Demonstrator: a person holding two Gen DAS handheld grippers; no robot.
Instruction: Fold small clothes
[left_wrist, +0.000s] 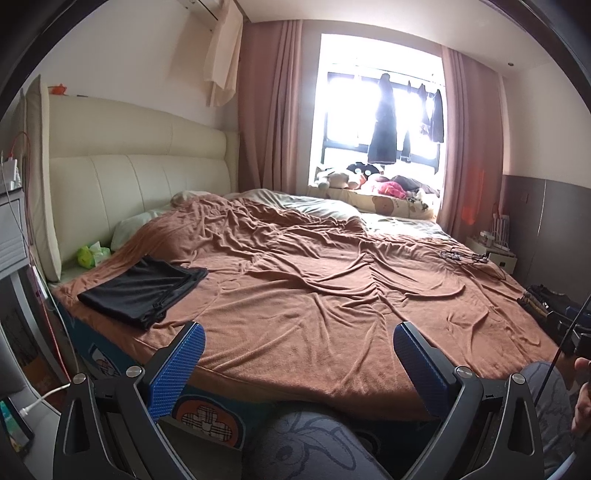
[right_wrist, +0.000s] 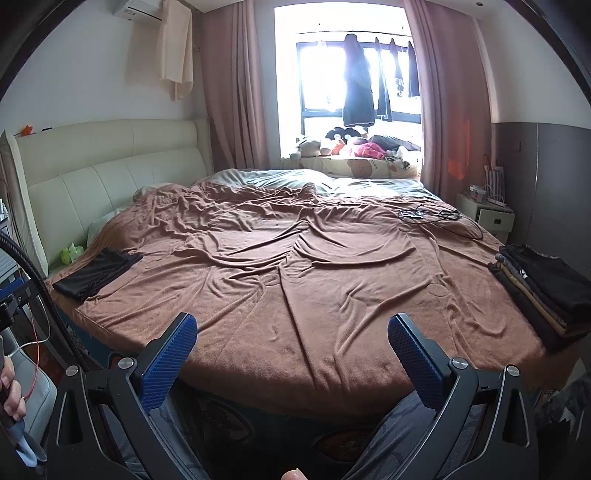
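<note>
Folded black garment (left_wrist: 144, 290) lies flat at bed's (left_wrist: 314, 295) left edge near headboard; stack of clothes (right_wrist: 546, 288) sits at right edge. Both well apart from left hand-held gripper (left_wrist: 299, 349) and right hand-held gripper (right_wrist: 291, 343), each spread wide, holding nothing. Next likely: take one piece off stack, spread mid-bed, pinch corners squarely. No containers visible.
</note>
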